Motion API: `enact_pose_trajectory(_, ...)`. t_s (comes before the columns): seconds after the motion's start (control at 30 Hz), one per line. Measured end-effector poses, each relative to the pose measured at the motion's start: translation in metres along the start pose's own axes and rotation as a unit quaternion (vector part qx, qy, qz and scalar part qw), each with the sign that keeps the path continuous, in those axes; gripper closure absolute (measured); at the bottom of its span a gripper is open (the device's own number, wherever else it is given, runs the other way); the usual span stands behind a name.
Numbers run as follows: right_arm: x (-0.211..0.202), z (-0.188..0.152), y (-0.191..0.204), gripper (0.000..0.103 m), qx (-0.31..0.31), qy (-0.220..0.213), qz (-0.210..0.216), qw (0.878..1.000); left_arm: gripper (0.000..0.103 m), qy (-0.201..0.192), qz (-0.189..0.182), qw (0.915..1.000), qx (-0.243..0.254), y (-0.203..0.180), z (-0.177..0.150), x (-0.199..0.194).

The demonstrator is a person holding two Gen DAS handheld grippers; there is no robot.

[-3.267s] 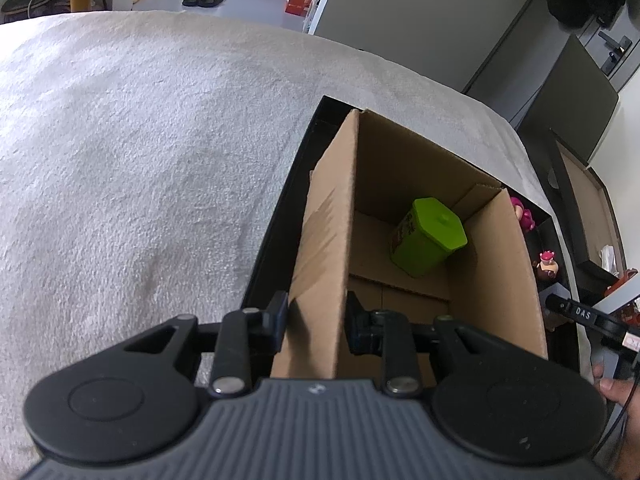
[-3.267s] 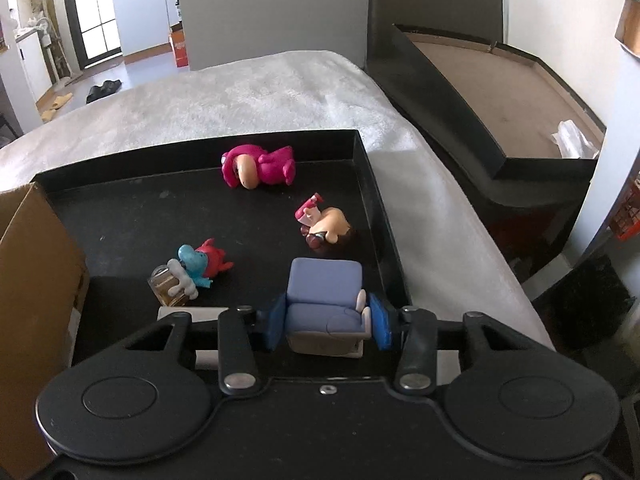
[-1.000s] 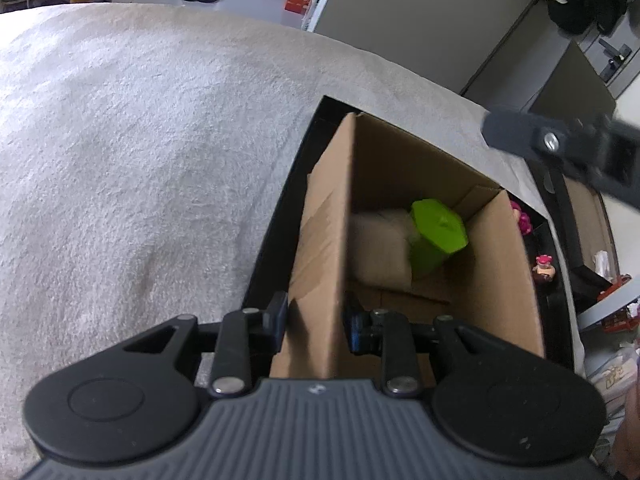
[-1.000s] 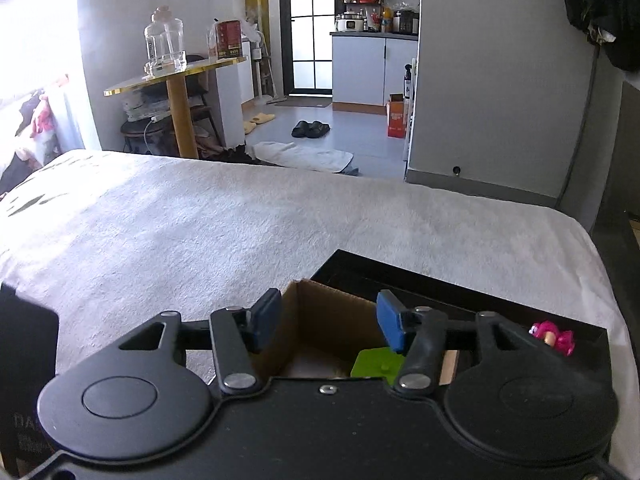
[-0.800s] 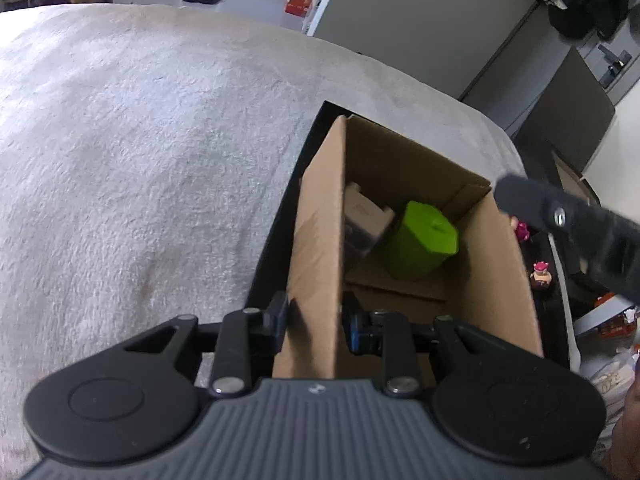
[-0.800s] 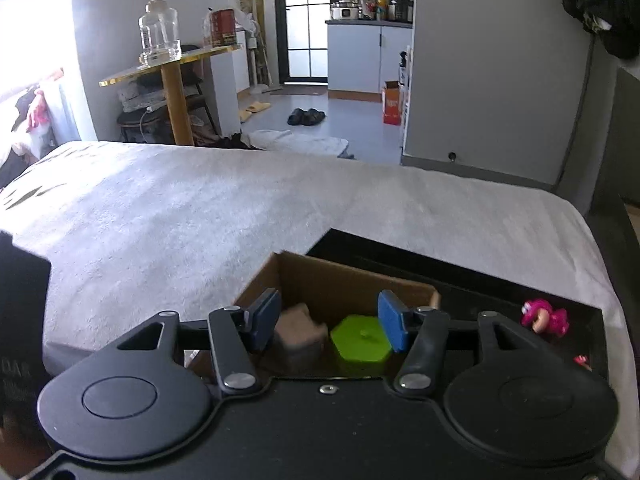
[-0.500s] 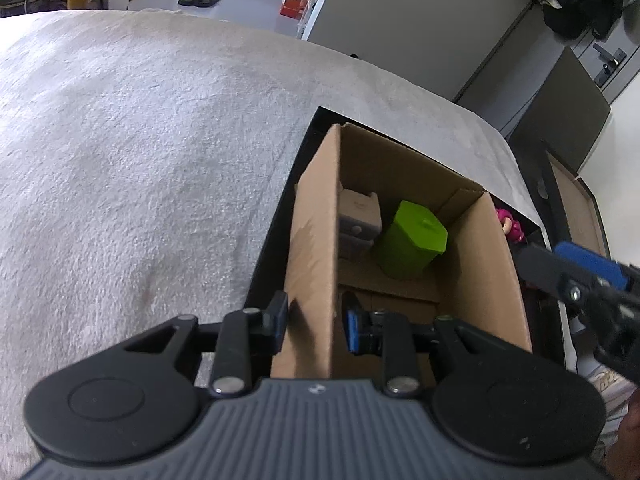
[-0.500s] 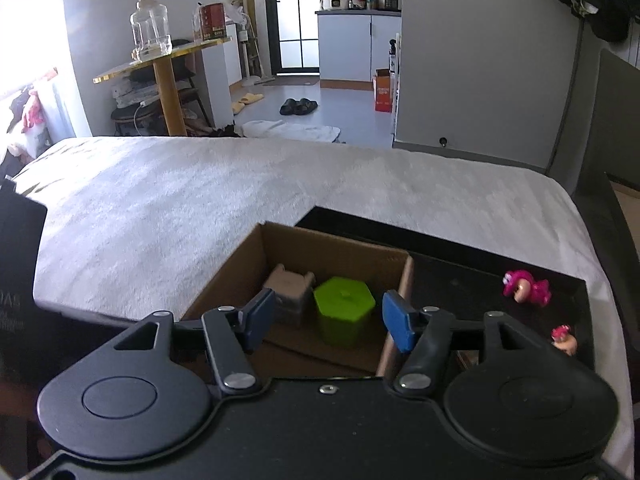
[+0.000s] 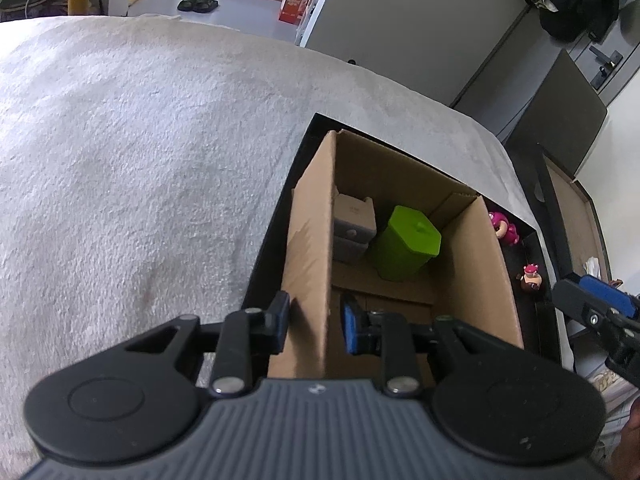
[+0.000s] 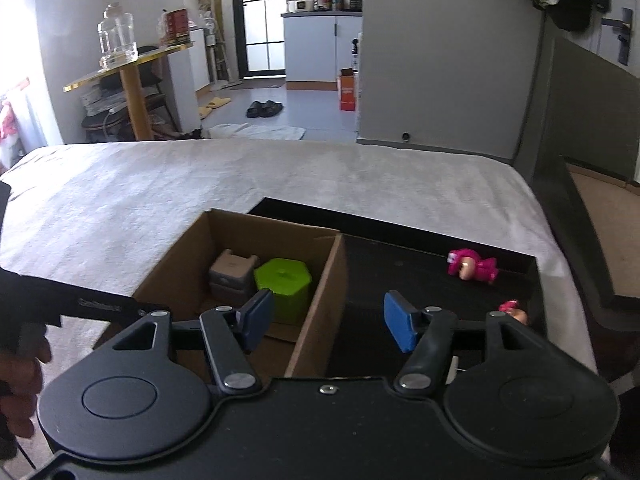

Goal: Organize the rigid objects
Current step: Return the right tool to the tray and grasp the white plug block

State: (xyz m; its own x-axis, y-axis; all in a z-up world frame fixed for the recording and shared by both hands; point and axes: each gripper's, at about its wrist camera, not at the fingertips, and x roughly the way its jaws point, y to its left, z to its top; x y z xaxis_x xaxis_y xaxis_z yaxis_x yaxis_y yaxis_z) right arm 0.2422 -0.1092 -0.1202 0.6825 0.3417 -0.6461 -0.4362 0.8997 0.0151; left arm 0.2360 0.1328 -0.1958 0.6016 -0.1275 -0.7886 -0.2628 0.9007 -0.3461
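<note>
Box: wall between left gripper jaws, clamped. Grey block, green tub inside, ahead of jaws.
Right gripper: jaws apart, empty, straddling box's right wall, held level above tray.
Next pick, judged: pink figure ahead-right; steady box, approach from above.

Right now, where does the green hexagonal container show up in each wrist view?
Left wrist: green hexagonal container stands right of centre inside the cardboard box, beside the grey block.
Right wrist: it sits left of centre, just beyond the gripper's left fingertip.
Shared landmark: pink plush toy on the black tray.
</note>
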Motion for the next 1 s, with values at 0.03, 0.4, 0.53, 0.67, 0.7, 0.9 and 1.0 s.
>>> enact_pose_trajectory(0.03, -0.001, -0.002, -0.003, 0.042, 0.001, -0.001, -0.004, 1.000, 0.078, 0.000, 0.000, 1.0000, -0.001, 0.000, 0.000, 0.000)
enact_pose_trajectory(0.4, 0.013, -0.024, -0.036, 0.040, 0.010, 0.018, -0.049, 0.999, 0.079, -0.004, 0.001, 1.0000, -0.001, 0.004, 0.003, -0.001)
enact_pose_trajectory(0.53, 0.021, -0.036, -0.048, 0.037, 0.016, 0.025, -0.062, 0.998, 0.082, -0.003, -0.002, 1.0000, -0.003, 0.007, 0.002, -0.002)
enact_pose_trajectory(0.67, 0.031, -0.050, -0.059, 0.037, 0.028, 0.032, -0.075, 0.996, 0.086, -0.009, -0.003, 0.9999, 0.003, 0.005, 0.002, -0.005)
enact_pose_trajectory(0.7, 0.033, -0.052, -0.060, 0.037, 0.031, 0.032, -0.076, 0.996, 0.086, -0.011, -0.003, 0.9999, 0.007, 0.004, 0.002, -0.006)
enact_pose_trajectory(0.9, 0.050, -0.070, -0.068, 0.036, 0.060, 0.040, -0.089, 0.993, 0.086, -0.015, -0.004, 0.9999, 0.004, 0.005, 0.002, -0.006)
enact_pose_trajectory(1.0, 0.060, -0.075, -0.069, 0.031, 0.067, 0.047, -0.100, 0.992, 0.086, -0.013, -0.004, 0.9999, 0.002, 0.004, 0.003, -0.006)
